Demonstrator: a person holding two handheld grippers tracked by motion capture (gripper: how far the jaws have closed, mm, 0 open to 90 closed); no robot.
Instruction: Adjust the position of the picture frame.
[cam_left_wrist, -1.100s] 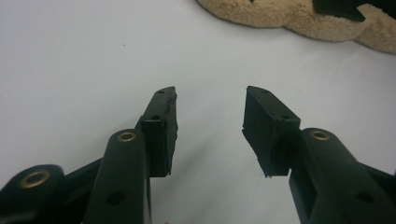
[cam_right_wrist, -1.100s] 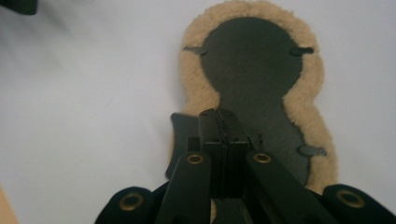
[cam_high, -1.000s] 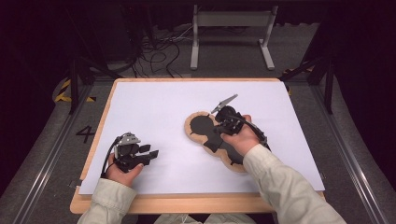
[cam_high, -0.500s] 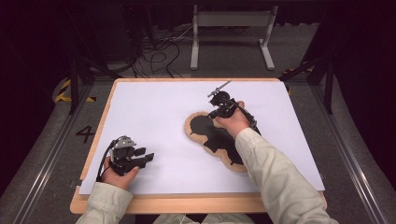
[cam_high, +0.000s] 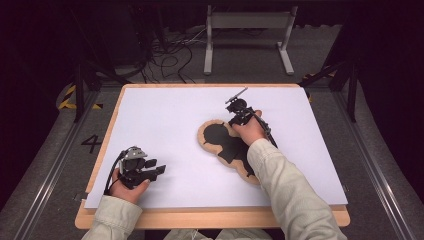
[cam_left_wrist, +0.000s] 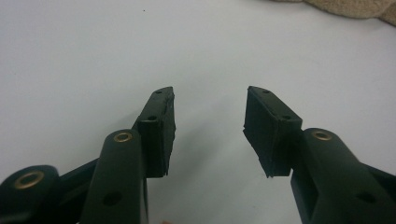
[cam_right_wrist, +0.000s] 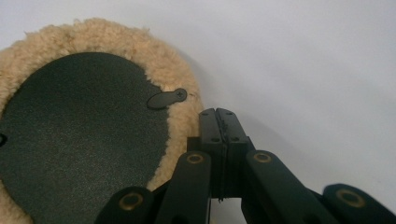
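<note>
A tan fleece pad (cam_high: 206, 145) with two lobes and black centres lies on the white sheet (cam_high: 165, 115), right of the middle. My right gripper (cam_high: 235, 119) is shut, its tips down at the far right fleece edge of the far lobe. In the right gripper view the gripper (cam_right_wrist: 219, 126) has its jaws closed together beside the fleece rim (cam_right_wrist: 182, 119), nothing seen between them; a small black tab (cam_right_wrist: 167, 99) lies on the pad. My left gripper (cam_high: 159, 169) rests at the near left, open and holding nothing, jaws apart over bare sheet in the left gripper view (cam_left_wrist: 210, 121).
The sheet covers a wooden board (cam_high: 210, 219) whose edge runs along the front. A corner of the fleece pad (cam_left_wrist: 355, 7) shows far off in the left gripper view. Behind the table stand a metal frame (cam_high: 250, 30) and cables (cam_high: 170, 55) on the floor.
My right gripper has moved away from the person, across the pad to its far edge, and come lower. The left gripper has stayed where it was.
</note>
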